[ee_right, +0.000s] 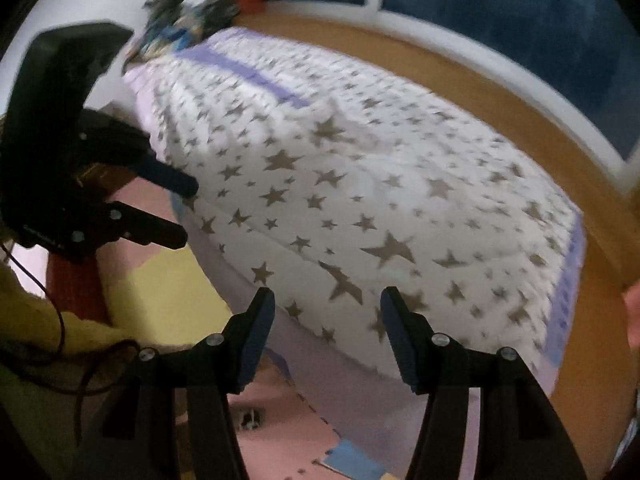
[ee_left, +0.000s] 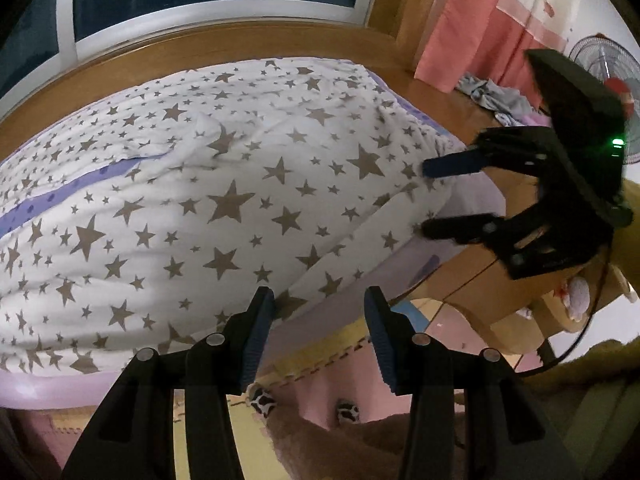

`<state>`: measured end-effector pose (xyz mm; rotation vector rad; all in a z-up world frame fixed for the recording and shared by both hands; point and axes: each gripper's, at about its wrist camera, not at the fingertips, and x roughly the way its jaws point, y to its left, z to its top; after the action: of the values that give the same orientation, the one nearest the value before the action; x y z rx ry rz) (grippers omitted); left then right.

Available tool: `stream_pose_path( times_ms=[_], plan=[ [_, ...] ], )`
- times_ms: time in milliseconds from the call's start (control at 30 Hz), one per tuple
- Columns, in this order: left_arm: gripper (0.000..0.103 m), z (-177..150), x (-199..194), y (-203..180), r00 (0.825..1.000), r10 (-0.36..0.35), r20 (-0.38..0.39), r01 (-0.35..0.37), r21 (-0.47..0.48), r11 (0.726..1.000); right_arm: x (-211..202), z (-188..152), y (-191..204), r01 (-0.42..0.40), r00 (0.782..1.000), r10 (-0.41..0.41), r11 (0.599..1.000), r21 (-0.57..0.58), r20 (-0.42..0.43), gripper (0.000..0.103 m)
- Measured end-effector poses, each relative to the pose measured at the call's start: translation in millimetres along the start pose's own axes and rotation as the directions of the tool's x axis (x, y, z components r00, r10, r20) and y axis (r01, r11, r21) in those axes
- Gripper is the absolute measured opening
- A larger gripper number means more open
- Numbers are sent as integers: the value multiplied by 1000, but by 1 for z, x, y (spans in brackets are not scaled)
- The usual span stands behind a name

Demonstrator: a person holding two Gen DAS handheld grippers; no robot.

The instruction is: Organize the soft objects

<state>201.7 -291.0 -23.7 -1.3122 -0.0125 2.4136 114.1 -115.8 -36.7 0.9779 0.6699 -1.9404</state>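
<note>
A white quilt with brown stars [ee_left: 192, 208] lies spread over the bed, with a purple dotted band [ee_left: 60, 196] where a corner is turned back. My left gripper [ee_left: 320, 304] stands open at the quilt's near edge, nothing between its fingers. My right gripper [ee_left: 426, 198] shows at the right of the left wrist view, open, its fingertips at the quilt's right edge. In the blurred right wrist view the quilt [ee_right: 360, 200] fills the middle, my right gripper [ee_right: 328, 304] is open over its near edge, and my left gripper [ee_right: 188, 210] is open at its left edge.
A wooden ledge [ee_left: 200, 52] and a dark window run behind the bed. Crumpled grey clothes [ee_left: 496, 98], a pink curtain [ee_left: 480, 28] and a fan [ee_left: 608, 76] stand at the right. Coloured foam floor mats [ee_right: 168, 288] lie below. A pile of clothes [ee_right: 188, 20] sits at the bed's far end.
</note>
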Motion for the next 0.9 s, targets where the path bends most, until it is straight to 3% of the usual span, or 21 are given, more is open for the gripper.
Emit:
stream_pose_path(
  times_ms=[367, 600, 733, 767, 800, 867, 900],
  plan=[
    [47, 6, 0, 4, 999, 48, -17, -47, 46, 998, 22, 4, -4, -173, 977, 161, 982, -80, -141, 56],
    [47, 12, 4, 10, 997, 35, -76, -26, 118, 993, 22, 7, 0, -131, 985, 116, 985, -114, -125, 56],
    [47, 14, -4, 19, 998, 9, -65, -3, 88, 996, 25, 12, 5, -121, 988, 106, 983, -136, -113, 55],
    [47, 14, -5, 20, 998, 6, -64, -1, 84, 996, 25, 12, 7, -123, 988, 108, 982, -144, -107, 46],
    [47, 14, -6, 21, 998, 7, -66, -1, 87, 996, 25, 13, 9, -125, 989, 111, 980, -153, -101, 24],
    [47, 12, -5, 20, 997, 0, -80, 8, 108, 994, 24, 14, 13, -129, 989, 115, 977, -170, -90, 5],
    [47, 12, -4, 19, 996, 1, -89, 11, 129, 992, 22, 14, 14, -126, 990, 113, 977, -174, -81, 4]
  ],
)
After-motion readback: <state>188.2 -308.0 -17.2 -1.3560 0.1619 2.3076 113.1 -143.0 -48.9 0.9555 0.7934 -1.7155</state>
